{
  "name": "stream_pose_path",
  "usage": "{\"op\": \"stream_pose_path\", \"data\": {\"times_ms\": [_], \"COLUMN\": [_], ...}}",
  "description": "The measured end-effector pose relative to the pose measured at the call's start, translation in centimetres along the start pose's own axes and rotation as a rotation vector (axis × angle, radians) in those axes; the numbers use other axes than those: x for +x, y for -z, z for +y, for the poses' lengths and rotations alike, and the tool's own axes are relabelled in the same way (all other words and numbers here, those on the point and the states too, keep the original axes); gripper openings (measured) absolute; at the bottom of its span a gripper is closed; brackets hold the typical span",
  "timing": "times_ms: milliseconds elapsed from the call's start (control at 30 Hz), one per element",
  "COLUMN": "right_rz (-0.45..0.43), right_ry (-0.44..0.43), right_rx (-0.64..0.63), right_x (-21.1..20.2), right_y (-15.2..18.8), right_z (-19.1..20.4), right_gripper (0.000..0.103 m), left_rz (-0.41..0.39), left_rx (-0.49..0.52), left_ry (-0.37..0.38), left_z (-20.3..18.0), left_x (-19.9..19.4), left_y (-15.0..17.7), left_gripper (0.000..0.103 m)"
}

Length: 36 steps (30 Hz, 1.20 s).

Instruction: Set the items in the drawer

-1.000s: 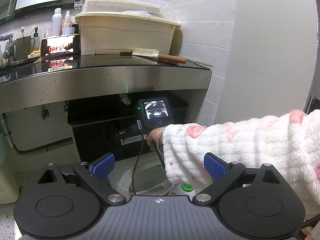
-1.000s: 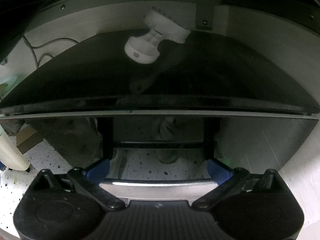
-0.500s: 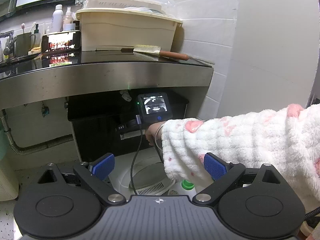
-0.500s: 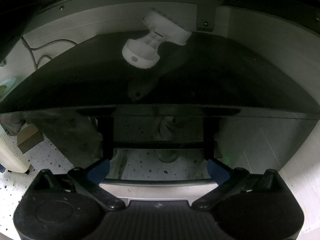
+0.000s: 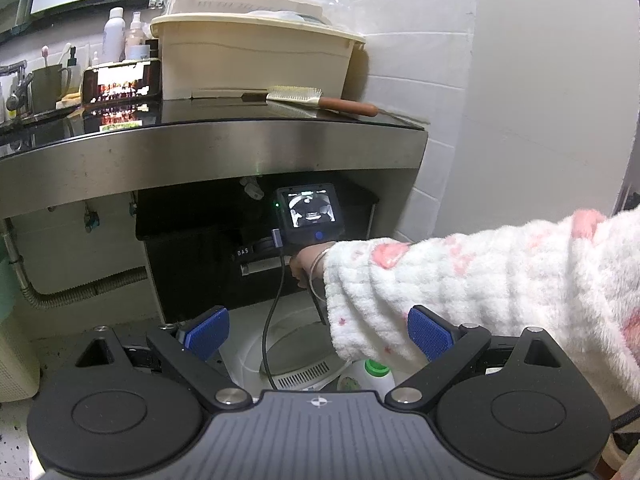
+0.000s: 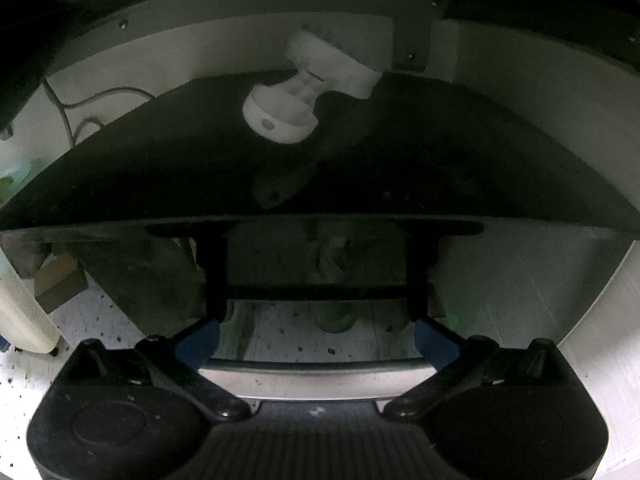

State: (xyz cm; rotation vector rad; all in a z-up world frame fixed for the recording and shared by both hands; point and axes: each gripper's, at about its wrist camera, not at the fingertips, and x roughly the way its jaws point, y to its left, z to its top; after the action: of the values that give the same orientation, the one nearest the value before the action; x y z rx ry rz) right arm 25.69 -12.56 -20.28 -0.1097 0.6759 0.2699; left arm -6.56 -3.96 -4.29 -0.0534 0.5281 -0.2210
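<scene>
A black glossy drawer front (image 5: 192, 276) sits under the steel counter (image 5: 208, 160). My right gripper (image 6: 316, 336) is open, its blue pads on either side of the drawer's silver handle bar (image 6: 316, 376), pressed close to the dark front panel (image 6: 320, 264). The right gripper's camera screen (image 5: 310, 212) and the sleeved arm (image 5: 460, 296) show in the left wrist view at the handle (image 5: 268, 267). My left gripper (image 5: 316, 334) is open and empty, held back from the cabinet. A brush (image 5: 320, 98) lies on the counter.
A cream tub (image 5: 256, 60), a phone (image 5: 122, 80) and bottles (image 5: 114, 40) stand on the counter. A white lidded bin (image 5: 296, 356) and a green-capped bottle (image 5: 374, 372) stand on the floor below. A white fitting (image 6: 308, 92) hangs above the cabinet top.
The right gripper has edged closer to the drawer front and tilted slightly. The left gripper has risen a little. No grasp has changed.
</scene>
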Motion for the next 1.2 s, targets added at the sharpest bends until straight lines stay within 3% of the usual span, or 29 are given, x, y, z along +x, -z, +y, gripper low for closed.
{"op": "stream_pose_path", "data": {"times_ms": [367,467,833,1200], "right_rz": [-0.038,-0.047,-0.095,-0.136], "right_ry": [0.015,0.02,-0.053,-0.03], "right_rx": [-0.052,-0.068,-0.03,-0.027], "right_x": [-3.6,-4.8,-13.3,-20.3], "right_y": [0.8,1.1,4.3,6.9], "right_z": [0.4,0.5,-0.8,-0.5], "right_gripper": [0.103,0.103,0.103,0.103], "left_rz": [0.01,-0.012,-0.079,-0.105], "left_rx": [-0.034,0.0,0.033,0.023], "left_ry": [-0.001,-0.039,-0.05,-0.066], "left_z": [1.2,0.9,0.4,0.6], "left_x": [0.6,0.4,-0.8,-1.4], "left_y": [-0.3,-0.2,-0.6,-1.0], "left_gripper": [0.097,0.097,0.097,0.099]}}
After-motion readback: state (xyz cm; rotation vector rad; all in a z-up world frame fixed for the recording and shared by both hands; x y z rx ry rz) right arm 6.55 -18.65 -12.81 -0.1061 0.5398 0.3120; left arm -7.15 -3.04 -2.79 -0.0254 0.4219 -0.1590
